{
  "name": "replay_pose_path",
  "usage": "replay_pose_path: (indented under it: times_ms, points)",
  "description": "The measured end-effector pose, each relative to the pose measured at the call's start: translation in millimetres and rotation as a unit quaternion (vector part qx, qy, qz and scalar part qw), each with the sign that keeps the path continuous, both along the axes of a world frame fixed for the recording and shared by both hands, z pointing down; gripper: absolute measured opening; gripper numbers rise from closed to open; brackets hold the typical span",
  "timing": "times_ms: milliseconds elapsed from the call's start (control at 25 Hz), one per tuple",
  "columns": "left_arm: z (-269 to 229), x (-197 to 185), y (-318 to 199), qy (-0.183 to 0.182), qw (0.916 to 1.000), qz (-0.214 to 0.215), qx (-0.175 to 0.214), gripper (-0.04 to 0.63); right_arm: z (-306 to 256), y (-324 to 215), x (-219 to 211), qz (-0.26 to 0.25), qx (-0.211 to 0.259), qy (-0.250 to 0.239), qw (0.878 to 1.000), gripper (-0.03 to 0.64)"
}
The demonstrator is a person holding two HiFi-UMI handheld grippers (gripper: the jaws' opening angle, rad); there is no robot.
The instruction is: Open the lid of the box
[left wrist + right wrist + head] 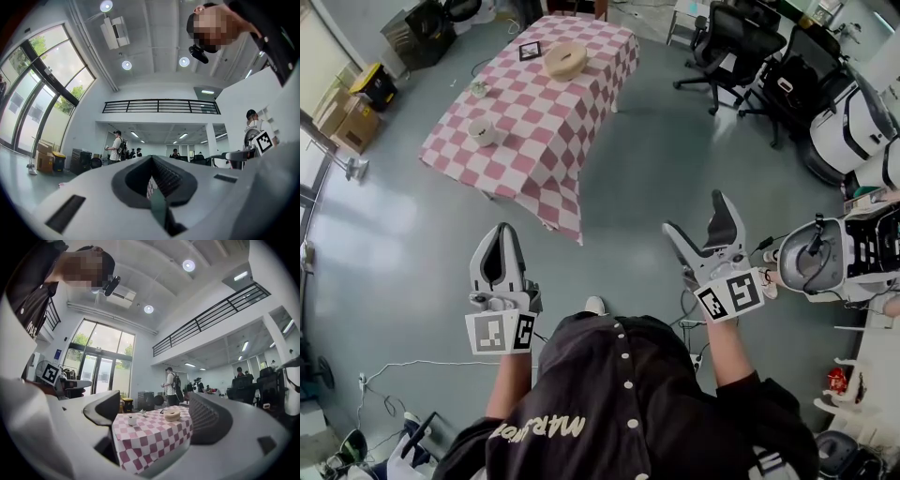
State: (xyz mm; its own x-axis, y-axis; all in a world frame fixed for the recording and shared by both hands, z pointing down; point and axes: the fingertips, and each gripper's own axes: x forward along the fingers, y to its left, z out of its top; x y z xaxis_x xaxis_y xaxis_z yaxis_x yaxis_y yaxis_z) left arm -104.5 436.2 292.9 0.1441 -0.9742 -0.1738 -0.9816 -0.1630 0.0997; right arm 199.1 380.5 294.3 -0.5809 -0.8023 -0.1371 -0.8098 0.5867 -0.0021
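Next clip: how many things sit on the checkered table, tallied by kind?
round tan box: 1
small white round container: 1
black square frame: 1
small pale item, too small to identify: 1
Total: 4

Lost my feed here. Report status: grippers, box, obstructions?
Left gripper shut, empty; right gripper open, empty. Round tan box on checkered table, well ahead, untouched. Only floor between.
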Motion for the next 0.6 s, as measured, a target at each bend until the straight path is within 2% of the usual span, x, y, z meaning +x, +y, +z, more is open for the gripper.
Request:
replay_pose_path:
  times_ms: [320,600]
  points:
    - [8,-21,-29,-0.004,0.9999,0.013,-0.010,0.009,5,-26,-25,0.005,-0.005,0.008,1.000,0.446]
    - [13,-19,-57,-0.001,0.9997,0.018,-0.017,0.009,8,-55,-25,0.007,-0.010,0.009,1.000,0.445]
